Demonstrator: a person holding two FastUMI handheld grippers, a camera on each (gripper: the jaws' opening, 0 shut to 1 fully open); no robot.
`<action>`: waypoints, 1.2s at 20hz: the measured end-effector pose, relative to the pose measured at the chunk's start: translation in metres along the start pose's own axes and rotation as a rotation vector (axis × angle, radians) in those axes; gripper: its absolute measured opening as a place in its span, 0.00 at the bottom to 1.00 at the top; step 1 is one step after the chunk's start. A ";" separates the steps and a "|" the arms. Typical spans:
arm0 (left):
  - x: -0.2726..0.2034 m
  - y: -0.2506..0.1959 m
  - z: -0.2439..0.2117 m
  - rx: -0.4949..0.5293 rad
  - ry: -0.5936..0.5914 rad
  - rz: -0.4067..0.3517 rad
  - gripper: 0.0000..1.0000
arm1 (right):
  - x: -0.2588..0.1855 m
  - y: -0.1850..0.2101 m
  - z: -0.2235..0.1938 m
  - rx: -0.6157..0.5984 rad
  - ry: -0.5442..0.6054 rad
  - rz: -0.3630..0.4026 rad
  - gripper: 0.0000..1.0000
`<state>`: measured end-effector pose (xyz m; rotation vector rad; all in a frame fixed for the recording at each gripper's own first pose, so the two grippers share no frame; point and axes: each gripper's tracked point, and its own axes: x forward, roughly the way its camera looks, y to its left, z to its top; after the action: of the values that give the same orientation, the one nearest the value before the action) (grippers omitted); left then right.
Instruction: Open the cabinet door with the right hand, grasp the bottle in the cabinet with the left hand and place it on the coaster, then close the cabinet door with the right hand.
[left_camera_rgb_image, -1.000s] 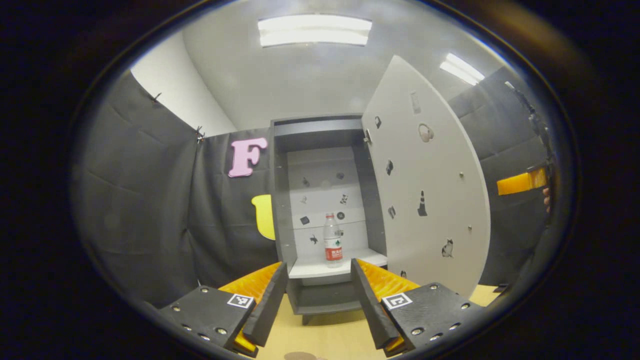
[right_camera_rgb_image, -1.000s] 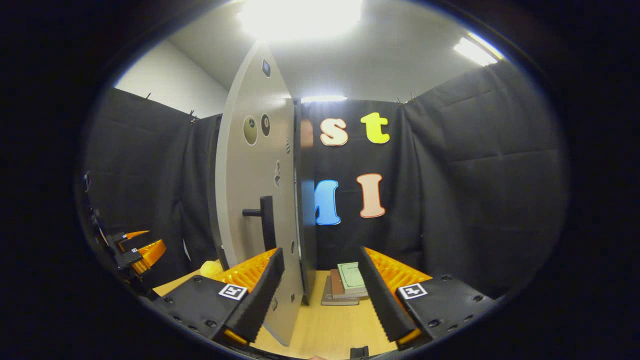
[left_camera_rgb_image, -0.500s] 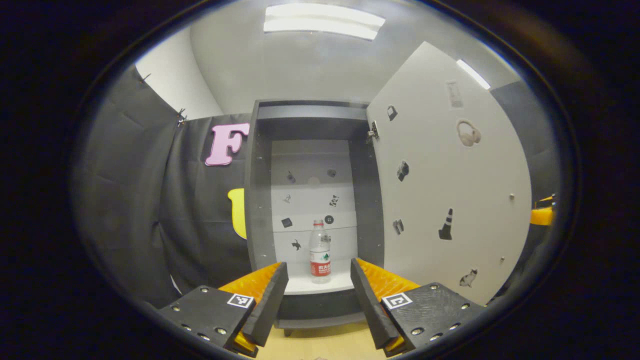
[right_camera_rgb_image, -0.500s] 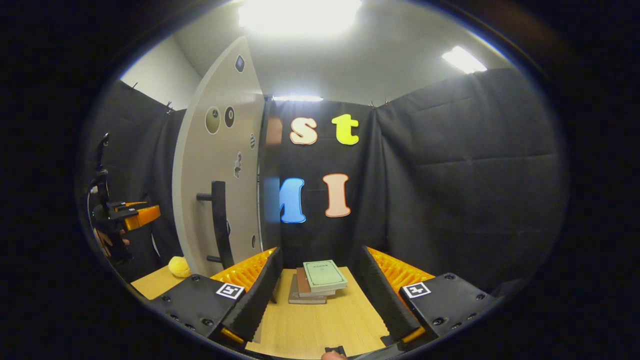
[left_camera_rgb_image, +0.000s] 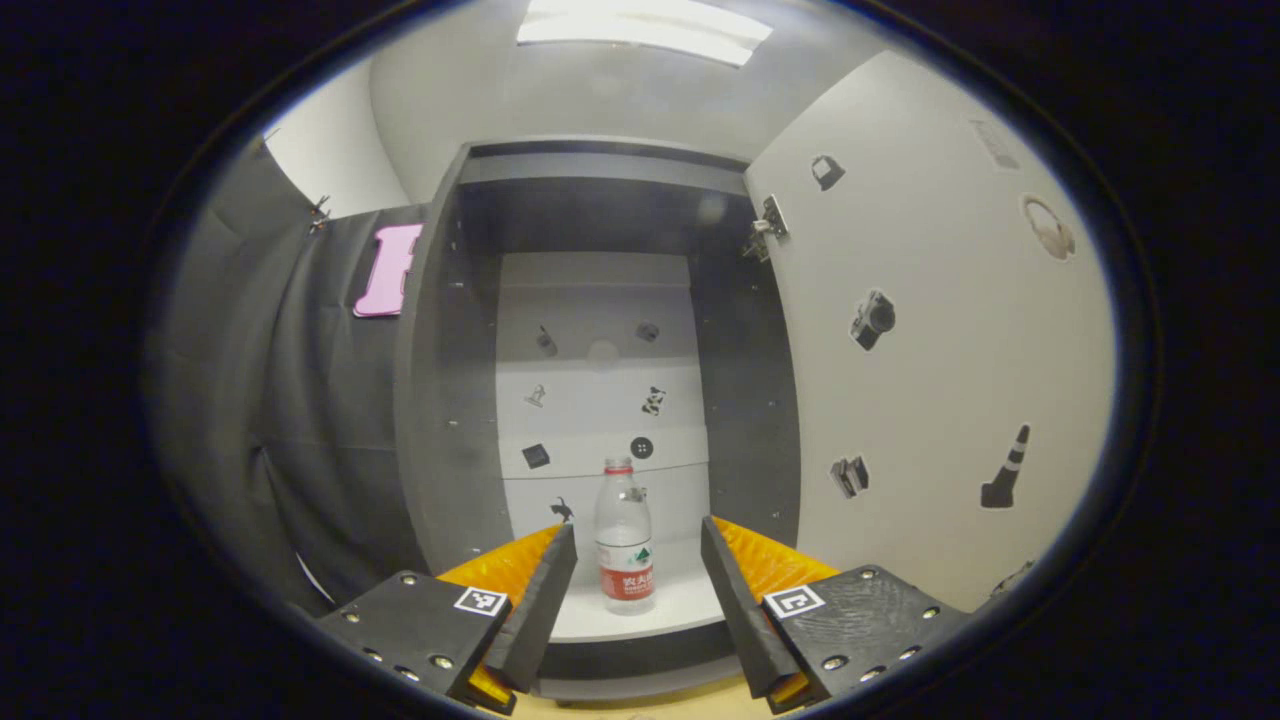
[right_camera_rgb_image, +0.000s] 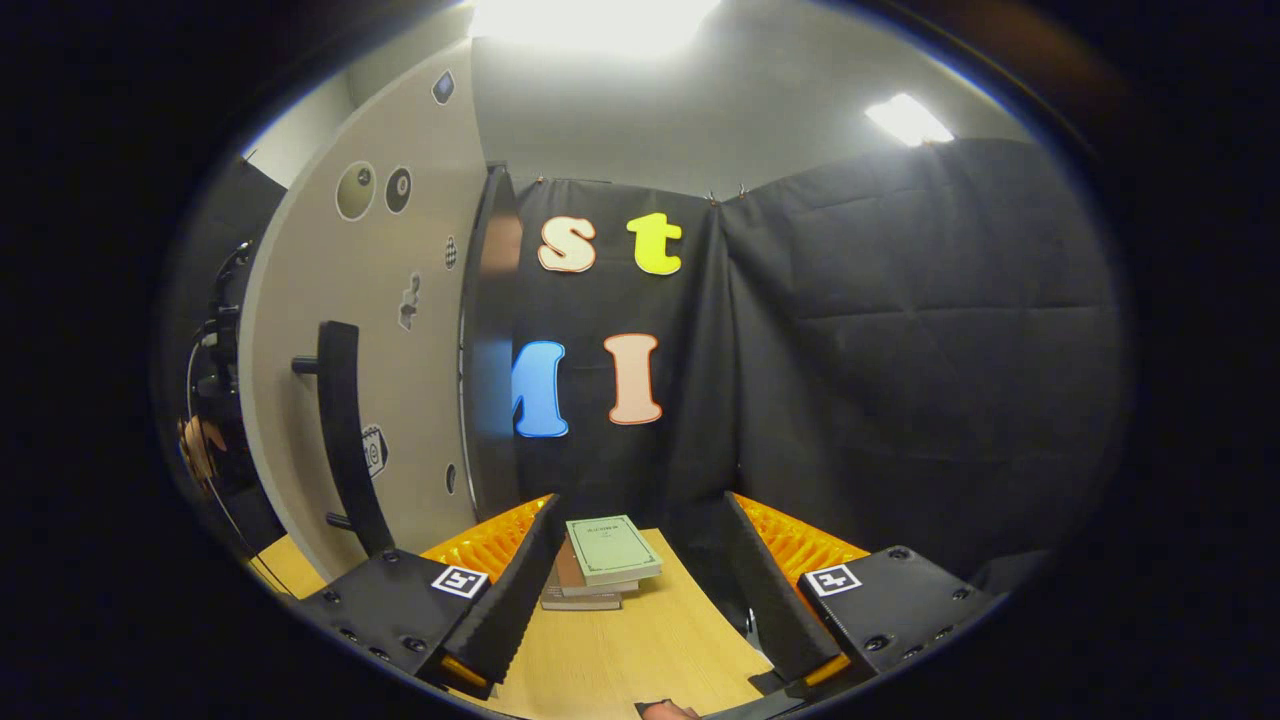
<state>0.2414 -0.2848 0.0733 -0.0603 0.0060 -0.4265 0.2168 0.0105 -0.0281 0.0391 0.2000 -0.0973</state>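
A clear plastic bottle (left_camera_rgb_image: 624, 535) with a red label stands upright on the white shelf (left_camera_rgb_image: 665, 610) inside the open grey cabinet (left_camera_rgb_image: 450, 400). In the left gripper view my left gripper (left_camera_rgb_image: 637, 600) is open, and the bottle appears in the gap just beyond its fingertips, untouched. The white cabinet door (left_camera_rgb_image: 930, 350) is swung wide open on the right. In the right gripper view my right gripper (right_camera_rgb_image: 640, 590) is open and holds nothing. The door (right_camera_rgb_image: 400, 330) with its black handle (right_camera_rgb_image: 340, 430) stands to its left, apart from the fingers.
A stack of books (right_camera_rgb_image: 600, 560) lies on the wooden table (right_camera_rgb_image: 650, 650) ahead of the right gripper. Black cloth walls close in the back and right. A hand holding the other gripper (right_camera_rgb_image: 205, 440) shows at the far left edge of the right gripper view.
My left gripper has moved forward toward the cabinet, so the bottle looms larger between its fingers. My right gripper has drawn away from the door edge, which now stands to its left.
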 end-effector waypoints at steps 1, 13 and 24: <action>0.011 -0.002 -0.003 0.000 0.002 -0.012 0.75 | 0.005 -0.003 -0.003 0.007 0.006 -0.018 0.99; 0.103 0.000 -0.045 -0.023 0.029 -0.058 0.75 | 0.031 -0.019 -0.014 0.022 0.035 -0.161 0.99; 0.153 0.017 -0.088 -0.018 0.078 -0.047 0.78 | 0.052 -0.009 -0.024 0.002 0.062 -0.202 0.99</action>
<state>0.3859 -0.3378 -0.0149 -0.0619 0.0850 -0.4761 0.2623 -0.0017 -0.0620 0.0238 0.2652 -0.2975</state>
